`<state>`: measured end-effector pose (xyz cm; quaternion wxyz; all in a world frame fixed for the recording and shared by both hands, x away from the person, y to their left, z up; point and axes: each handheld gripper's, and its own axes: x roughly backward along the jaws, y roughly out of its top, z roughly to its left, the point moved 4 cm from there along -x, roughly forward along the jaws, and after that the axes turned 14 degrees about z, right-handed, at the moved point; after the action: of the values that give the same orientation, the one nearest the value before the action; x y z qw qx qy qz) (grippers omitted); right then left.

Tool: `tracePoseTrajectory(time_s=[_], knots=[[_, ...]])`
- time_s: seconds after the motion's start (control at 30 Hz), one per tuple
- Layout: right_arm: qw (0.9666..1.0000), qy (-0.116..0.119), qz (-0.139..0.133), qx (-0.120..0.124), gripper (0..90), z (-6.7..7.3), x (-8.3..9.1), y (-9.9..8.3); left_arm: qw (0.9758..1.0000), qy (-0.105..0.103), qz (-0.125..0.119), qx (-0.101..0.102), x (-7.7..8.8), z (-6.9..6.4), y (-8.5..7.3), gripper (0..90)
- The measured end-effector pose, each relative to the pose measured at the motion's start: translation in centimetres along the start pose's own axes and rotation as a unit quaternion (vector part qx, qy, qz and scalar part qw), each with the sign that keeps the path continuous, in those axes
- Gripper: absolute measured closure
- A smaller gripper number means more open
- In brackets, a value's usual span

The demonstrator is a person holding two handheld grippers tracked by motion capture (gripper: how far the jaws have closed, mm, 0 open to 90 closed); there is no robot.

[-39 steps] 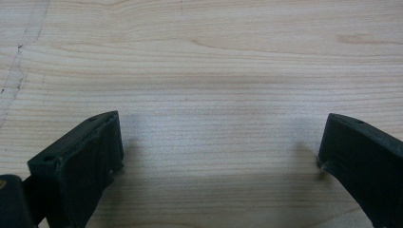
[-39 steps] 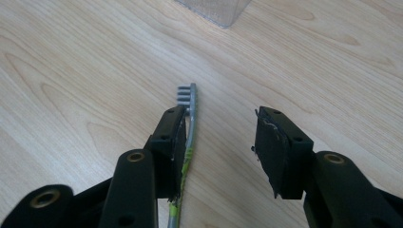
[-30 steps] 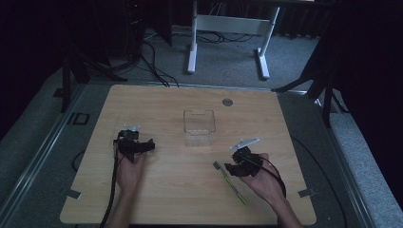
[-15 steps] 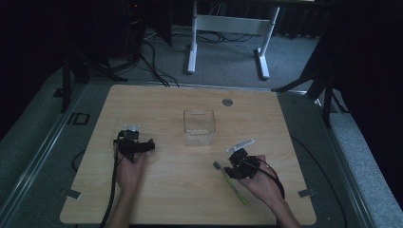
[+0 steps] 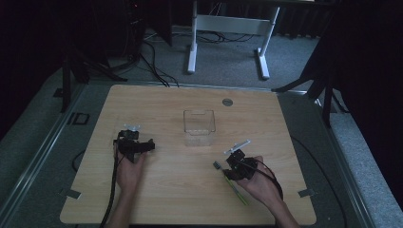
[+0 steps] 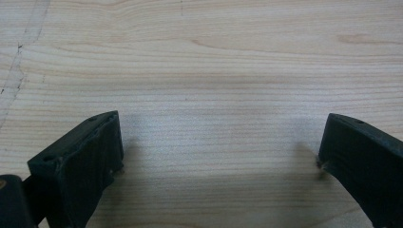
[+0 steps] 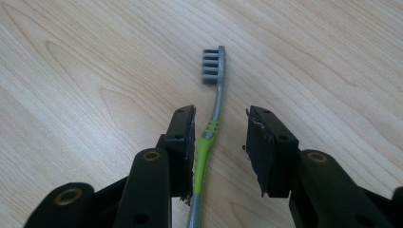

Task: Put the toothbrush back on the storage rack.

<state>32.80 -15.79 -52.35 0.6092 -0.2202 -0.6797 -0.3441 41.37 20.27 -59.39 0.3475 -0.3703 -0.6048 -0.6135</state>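
Two black jaws of my right gripper (image 7: 221, 137) have just been closing around the grey-and-green plastic toothbrush (image 7: 212, 118) lying on the wooden table (image 7: 85, 71), not yet pinching it.

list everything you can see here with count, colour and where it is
toothbrush: 1, green and grey, lying on the table near its front right, between the jaws of the right tool
clear box: 1, transparent, mid table
round cap: 1, grey, set in the table top near the far edge
table: 1, light wood, centre of the high view
desk frame: 1, white legs, on the floor beyond the table
tape pieces: 2, grey, at the table's front corners
left tool: 1, black, front left of the table, jaws wide apart over bare wood
right tool: 1, black, jaws just closing around the toothbrush handle, one touching it, the other apart from it
hands: 2, one on each tool
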Motion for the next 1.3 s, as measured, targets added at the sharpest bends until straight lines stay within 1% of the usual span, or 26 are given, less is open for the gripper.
tracePoseTrajectory(time_s=[0.13, 0.3, 0.67, 0.97, 1.3], knots=[[1.0, 0.0, 0.004, 0.002, 62.5, 0.1, -0.1, 0.0, 1.0, 0.0, 0.0, 0.0, 0.0, 0.0, 0.0, 1.4], [0.9998, -0.002, 0.017, 0.002, 62.8, 0.3, -0.3, 0.0, 1.0, 0.0, 0.0, 0.0, 0.0, 0.0, 0.0, 1.4], [0.9995, -0.001, 0.031, 0.005, 62.6, 0.5, -0.7, 0.1, 1.0, 0.0, 0.0, 0.0, 0.0, 0.0, 0.0, 1.4], [0.9985, -0.004, 0.054, 0.004, 63.4, 0.7, -1.1, -0.1, 1.0, 0.0, 0.0, 0.0, 0.0, 0.0, 0.0, 1.4], [0.9976, -0.007, 0.069, 0.004, 66.2, 0.8, -1.9, -0.2, 1.0, 0.0, 0.0, 0.0, 0.0, 0.0, 0.0, 1.4]])
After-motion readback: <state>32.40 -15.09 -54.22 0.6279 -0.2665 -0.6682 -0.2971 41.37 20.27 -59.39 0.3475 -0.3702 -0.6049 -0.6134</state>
